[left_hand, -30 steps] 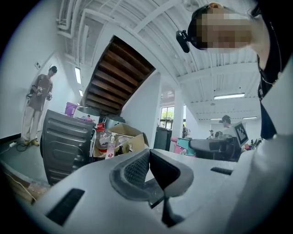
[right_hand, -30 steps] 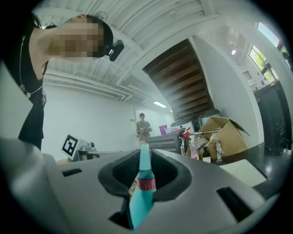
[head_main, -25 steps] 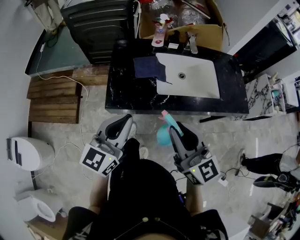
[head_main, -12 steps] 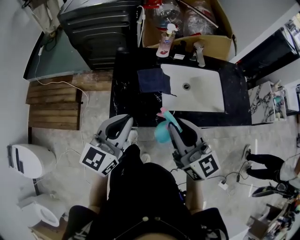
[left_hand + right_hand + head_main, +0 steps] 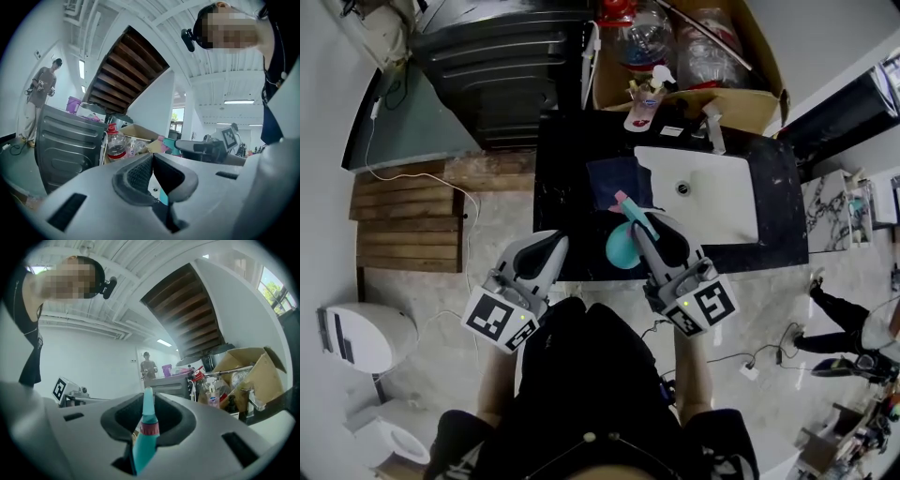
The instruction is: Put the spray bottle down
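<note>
Your right claw (image 5: 643,229) pinches the teal plastic spray bottle (image 5: 622,247) by its neck, upright over the black stone surface (image 5: 565,187) beside the white sink (image 5: 724,208); your left claw (image 5: 547,246) is pressed together.

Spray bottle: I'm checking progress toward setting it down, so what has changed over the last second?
Both tools moved forward toward the black counter. The right tool carried the spray bottle from over the floor to over the counter's front edge, near the dark cloth. Unchanged: right tool clamped on the bottle, left tool shut and empty, cloth beside the sink.
</note>
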### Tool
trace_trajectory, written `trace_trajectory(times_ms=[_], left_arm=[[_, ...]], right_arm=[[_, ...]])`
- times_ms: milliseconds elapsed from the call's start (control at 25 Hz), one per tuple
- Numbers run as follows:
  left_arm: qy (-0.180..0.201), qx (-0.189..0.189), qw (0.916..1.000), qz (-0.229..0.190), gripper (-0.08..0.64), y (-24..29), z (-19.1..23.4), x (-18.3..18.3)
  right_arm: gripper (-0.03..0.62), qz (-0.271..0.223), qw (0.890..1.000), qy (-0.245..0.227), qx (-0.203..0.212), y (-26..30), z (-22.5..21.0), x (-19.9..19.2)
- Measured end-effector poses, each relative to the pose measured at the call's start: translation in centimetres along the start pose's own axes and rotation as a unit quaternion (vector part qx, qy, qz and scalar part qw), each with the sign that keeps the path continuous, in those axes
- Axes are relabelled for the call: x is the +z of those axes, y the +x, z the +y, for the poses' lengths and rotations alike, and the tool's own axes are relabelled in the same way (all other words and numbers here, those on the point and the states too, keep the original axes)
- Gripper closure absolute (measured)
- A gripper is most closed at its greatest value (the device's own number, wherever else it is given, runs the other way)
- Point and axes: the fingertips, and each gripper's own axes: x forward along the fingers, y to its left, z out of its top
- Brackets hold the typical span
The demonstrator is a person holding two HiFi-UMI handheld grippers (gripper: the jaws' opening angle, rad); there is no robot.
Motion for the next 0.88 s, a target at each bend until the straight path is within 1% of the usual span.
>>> trace_trajectory(times_ms=[240, 400, 560, 760, 880], left_arm=[[-0.003, -0.001, 1.0, 0.006, 0.552, 1.0, 2.5, 0.0], [-0.012, 0.01, 0.9998, 0.008, 0.552, 1.3, 3.9, -0.1], [-0.015, 0.024, 0.9995, 0.009, 0.552, 2.3, 5.1, -0.1], [-0.019, 0.046, 0.9987, 0.008, 0.552, 3.4, 6.2, 0.1], [-0.021, 0.056, 0.9982, 0.009, 0.552, 4.1, 7.0, 0.2]], right_arm=[[0.515, 0.007, 0.999, 0.039, 0.004, 3.9, -2.6, -0.7], [0.515, 0.025, 0.996, 0.082, 0.027, 6.4, -3.8, -1.8], [0.515, 0.055, 0.992, 0.098, 0.049, 8.9, -6.0, -3.1], [0.515, 0.094, 0.984, 0.13, 0.08, 11.6, -8.6, -5.4], [0.515, 0.116, 0.974, 0.164, 0.103, 13.1, -10.0, -6.3]])
